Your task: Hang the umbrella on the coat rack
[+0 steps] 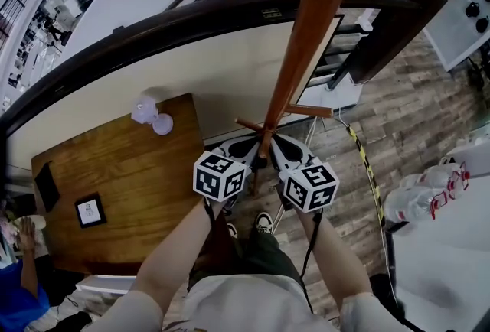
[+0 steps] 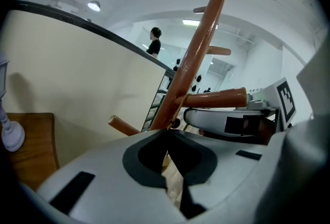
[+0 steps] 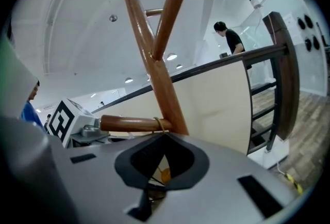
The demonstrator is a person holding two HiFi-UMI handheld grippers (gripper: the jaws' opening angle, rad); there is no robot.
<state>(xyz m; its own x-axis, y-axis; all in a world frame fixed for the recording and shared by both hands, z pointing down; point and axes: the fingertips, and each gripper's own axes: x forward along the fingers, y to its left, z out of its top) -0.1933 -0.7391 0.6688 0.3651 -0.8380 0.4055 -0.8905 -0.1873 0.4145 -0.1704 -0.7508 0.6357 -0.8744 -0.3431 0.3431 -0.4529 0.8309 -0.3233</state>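
Head view, far left: a person in blue [image 1: 17, 277] at the lower left edge. Beside them is a wooden table [image 1: 130, 170] with a small dark frame [image 1: 90, 210] lying on it and a white object [image 1: 149, 115] at its upper edge. A dark curved railing [image 1: 191, 13] runs across the upper frame.

Centre: left gripper [image 1: 249, 154] and right gripper [image 1: 282, 154] are side by side, noses converging on the coat rack [image 1: 302, 47]. Its pole slants from top centre down to the point between them.

Left gripper view: left gripper [image 2: 166, 132] has its jaws pressed together at the tips. A thin umbrella strap [image 2: 173, 114] runs from the tips up to the lower peg [image 2: 214, 98].

Right gripper view: right gripper [image 3: 164, 135] also has its tips together, right at the umbrella strap [image 3: 157, 123], which is looped round the peg [image 3: 131, 124] next to the pole.

The umbrella itself cannot be made out (only pale and orange scraps show through the gaps behind the jaw tips). It lies under the grippers in the head view.

Far right of the head view: plastic bottles [image 1: 421, 200] on a white surface.
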